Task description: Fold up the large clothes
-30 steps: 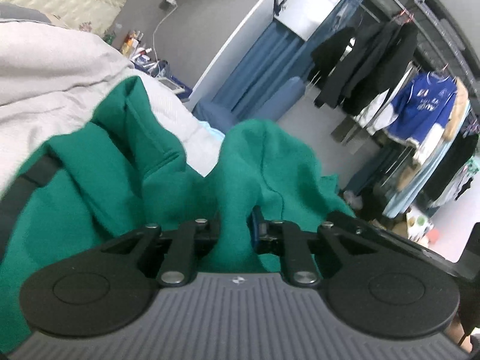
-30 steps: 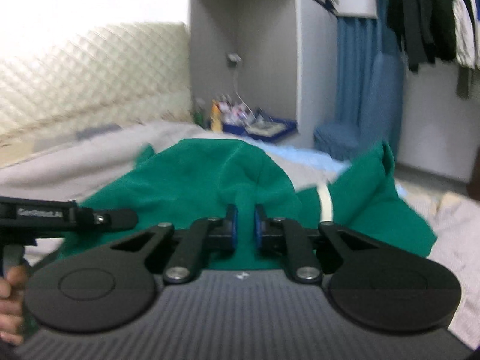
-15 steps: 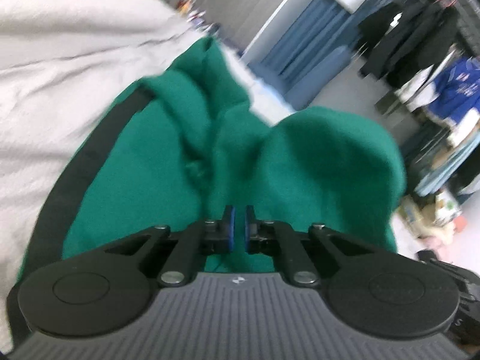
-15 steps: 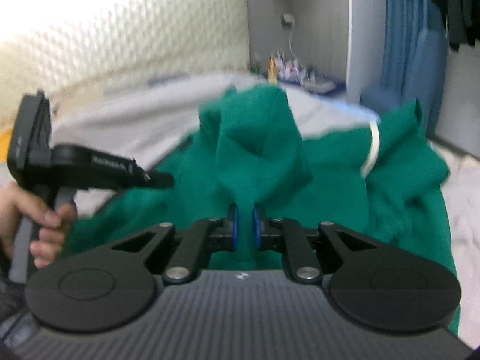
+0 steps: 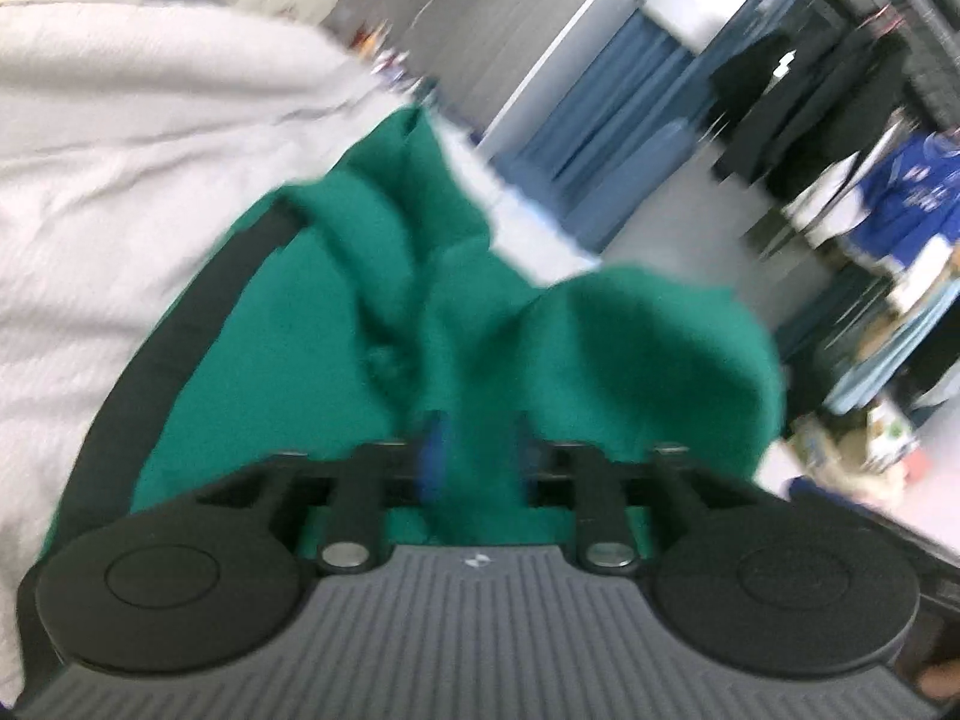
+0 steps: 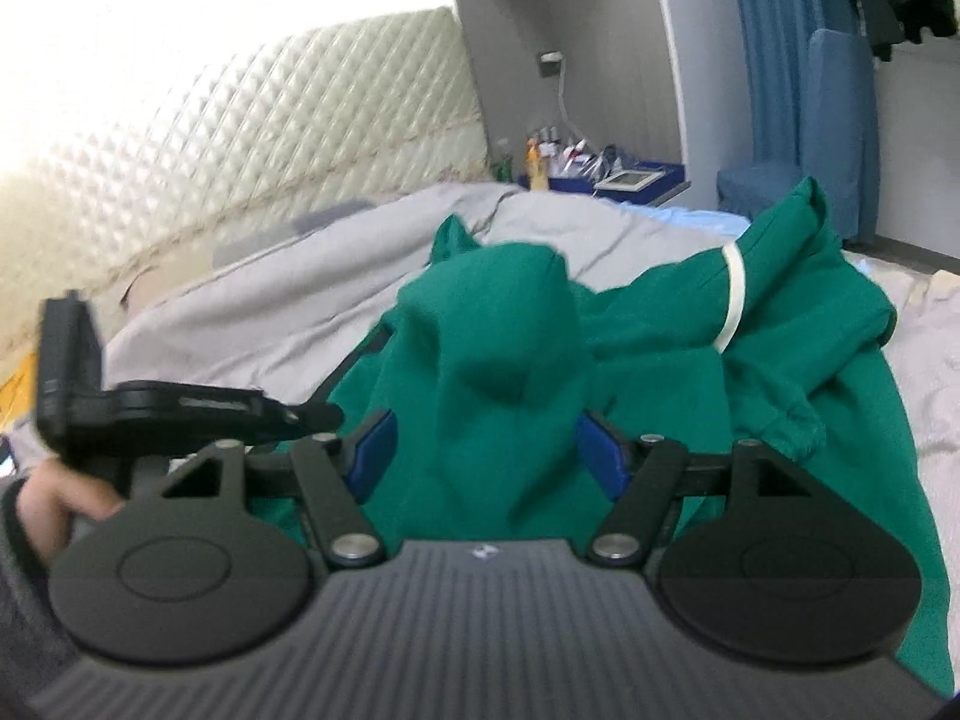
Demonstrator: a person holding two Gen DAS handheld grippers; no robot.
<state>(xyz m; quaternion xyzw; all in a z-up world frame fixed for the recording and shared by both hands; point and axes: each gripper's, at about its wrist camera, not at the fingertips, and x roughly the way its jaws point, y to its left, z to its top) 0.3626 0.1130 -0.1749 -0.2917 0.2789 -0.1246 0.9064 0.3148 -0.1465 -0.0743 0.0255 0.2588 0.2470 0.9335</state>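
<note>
The green top [image 6: 750, 372] lies bunched up on the bed [image 6: 300, 300]. It is not flat or neat, so most of the folding is left, I think. The left gripper [image 5: 477, 450] is opening, with a ridge of green cloth between its jaws but not pinched. The right gripper [image 6: 486, 450] is opening too, and a hump of cloth stands between its blue pads [image 6: 375, 444], loose. The left view is blurry, so the top's real shape is hard to tell.

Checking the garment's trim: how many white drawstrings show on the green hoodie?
1: a white cord drawstring draped over the green fleece hoodie, right of its peaked hood. A second may be hidden in folds.
</note>
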